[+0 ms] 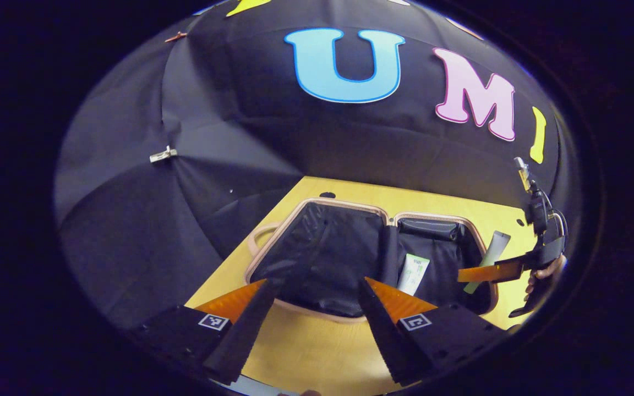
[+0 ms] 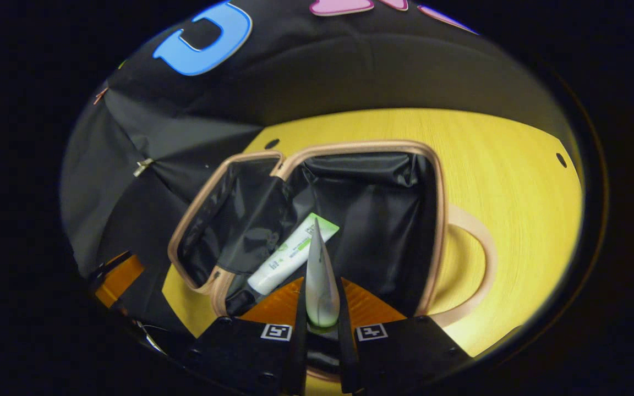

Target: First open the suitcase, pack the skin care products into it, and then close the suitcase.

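The suitcase lies open on the yellow table, both halves lined in black with a beige rim. A white tube with a green label rests inside one half; it shows as well in the left gripper view. My right gripper is shut on a pale grey-green tube, held over the near edge of that half. From the left gripper view, the right gripper carries that pale tube above the suitcase's right rim. My left gripper hovers open at the front rim, holding nothing.
The wooden tabletop has small round holes and open room to the right of the case. A beige handle loop sticks out from the suitcase's side. The black cloth wall stands close behind the table. A hand holds the right gripper.
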Demonstrator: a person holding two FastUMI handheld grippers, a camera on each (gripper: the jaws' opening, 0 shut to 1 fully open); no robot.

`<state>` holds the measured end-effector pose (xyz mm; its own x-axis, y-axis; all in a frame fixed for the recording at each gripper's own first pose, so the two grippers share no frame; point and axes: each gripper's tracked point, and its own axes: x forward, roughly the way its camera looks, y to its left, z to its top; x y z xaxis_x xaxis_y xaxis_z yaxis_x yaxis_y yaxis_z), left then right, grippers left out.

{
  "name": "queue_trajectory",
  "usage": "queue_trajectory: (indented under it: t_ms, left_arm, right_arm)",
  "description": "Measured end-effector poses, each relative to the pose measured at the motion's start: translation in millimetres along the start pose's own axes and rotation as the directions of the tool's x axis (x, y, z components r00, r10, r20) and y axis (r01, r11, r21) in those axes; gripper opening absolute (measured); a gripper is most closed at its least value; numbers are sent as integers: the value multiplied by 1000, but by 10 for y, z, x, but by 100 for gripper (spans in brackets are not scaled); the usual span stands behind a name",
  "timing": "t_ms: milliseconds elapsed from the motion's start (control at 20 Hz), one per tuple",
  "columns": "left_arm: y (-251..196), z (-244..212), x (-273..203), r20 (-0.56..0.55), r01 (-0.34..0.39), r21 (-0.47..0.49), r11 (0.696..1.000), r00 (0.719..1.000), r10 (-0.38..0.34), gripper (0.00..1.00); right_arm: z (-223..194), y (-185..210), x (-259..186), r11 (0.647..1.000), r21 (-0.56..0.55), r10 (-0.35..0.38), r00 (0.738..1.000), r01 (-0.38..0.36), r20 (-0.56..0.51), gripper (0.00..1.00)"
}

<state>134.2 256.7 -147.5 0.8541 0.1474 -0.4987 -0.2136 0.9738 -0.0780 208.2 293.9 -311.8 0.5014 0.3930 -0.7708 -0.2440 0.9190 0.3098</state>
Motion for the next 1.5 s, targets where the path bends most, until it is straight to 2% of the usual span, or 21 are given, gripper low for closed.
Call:
queue_trajectory:
  t_ms: [50, 150, 200, 250, 350, 400, 500, 550, 600, 650, 700, 800, 950, 1050, 1250, 1350, 1500]
  left_arm:
    - [68, -72, -32, -15, -3, -46, 999, 1000, 2, 97]
    - [161, -187, -93, -39, -12, -125, 992, 999, 7, 97]
    - [249, -247, -90, -47, -25, -136, 990, 999, 18, 97]
    - [337, -322, -68, -65, -48, -127, 991, 997, 40, 97]
    - [422, -427, -35, -84, -84, -103, 991, 994, 75, 97]
    - [411, -446, -31, -91, -88, -105, 991, 993, 79, 97]
    - [430, -462, 0, -88, -97, -132, 986, 992, 86, 97]
    - [461, -424, 18, -78, -105, -144, 984, 993, 94, 96]
    - [517, -369, 39, -64, -116, -154, 981, 992, 107, 97]
    - [585, -293, 80, -43, -123, -158, 980, 992, 118, 96]
    - [674, -189, 117, -15, -131, -157, 979, 991, 130, 96]
    - [904, 78, 284, 39, -146, -159, 976, 987, 154, 96]
    - [1229, 483, 638, 101, -128, -210, 969, 983, 152, 96]
    - [1388, 670, 933, 102, -85, -245, 966, 988, 113, 96]
    - [1477, 737, 1647, 5, 54, -324, 945, 998, -55, 96]
    - [1550, 647, 1970, -51, 79, -393, 916, 993, -108, 95]
    - [1544, 492, 2315, -118, 87, -532, 842, 977, -176, 94]
  right_arm:
    - [-36, -11, 60, 1000, 8, -20, 999, 20, -27, 28]
    - [-64, -27, 178, 998, 37, -54, 997, 56, -51, 28]
    - [-73, -33, 211, 996, 52, -68, 996, 71, -60, 28]
    - [-74, -24, 213, 995, 63, -78, 995, 82, -62, 20]
    - [-41, -1, 211, 993, 70, -92, 994, 95, -51, 20]
    - [-28, 7, 229, 993, 71, -95, 995, 97, -42, 28]
    - [30, 22, 134, 992, 81, -95, 995, 97, -23, 55]
    - [46, 44, 88, 992, 82, -91, 996, 92, -13, 74]
    - [89, 60, 0, 993, 76, -88, 996, 87, 7, 72]
    - [142, 53, -74, 994, 61, -91, 995, 89, 36, 88]
    - [192, 53, -192, 995, 41, -92, 993, 89, 69, 96]
    - [284, 51, -446, 996, -1, -90, 986, 91, 139, 98]
    - [342, -40, -846, 990, -72, -101, 965, 122, 242, 97]
    - [298, -138, -1103, 980, -121, -117, 952, 156, 281, 97]
    - [132, -306, -1460, 974, -116, -150, 940, 193, 305, 97]
    - [24, -382, -1560, 970, -114, -174, 937, 216, 302, 97]
    - [-96, -482, -1699, 963, -91, -218, 929, 255, 300, 98]
